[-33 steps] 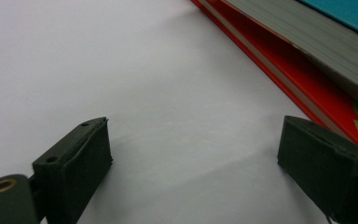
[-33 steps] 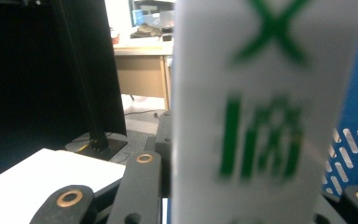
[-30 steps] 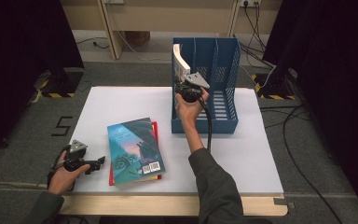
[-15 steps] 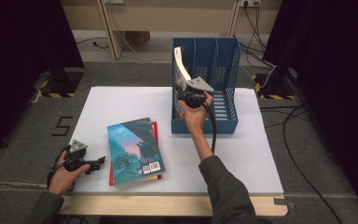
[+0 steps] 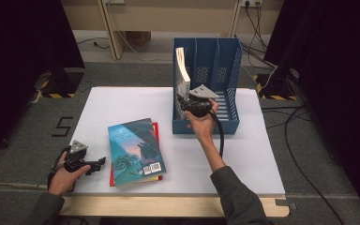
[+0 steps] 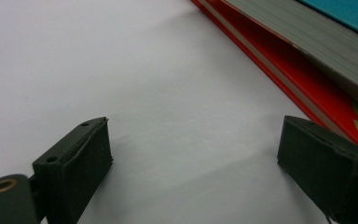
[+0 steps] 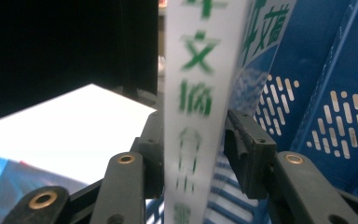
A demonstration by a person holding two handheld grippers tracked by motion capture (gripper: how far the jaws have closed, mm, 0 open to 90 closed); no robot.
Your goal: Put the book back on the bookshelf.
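Since the earlier frames the white book (image 5: 183, 77) has been swinging from a lean to upright in the leftmost slot of the blue file rack (image 5: 228, 70), and the right gripper (image 5: 191, 101) has been shifting along the rack's front while its jaws have just been opening; in the right gripper view the book's spine (image 7: 200, 116) is sitting between the pads with a slight gap showing on the right side, so the grip is looking loosened. That forearm is reaching up from the table's near edge, wrist raised, cable trailing down. Open white tabletop (image 5: 122, 101) is lying left of the rack. Near the front-left corner the left gripper (image 5: 96, 164) is resting low, jaws apart and empty, just beside the teal book (image 5: 133, 150) stacked on a red book (image 6: 307, 88)
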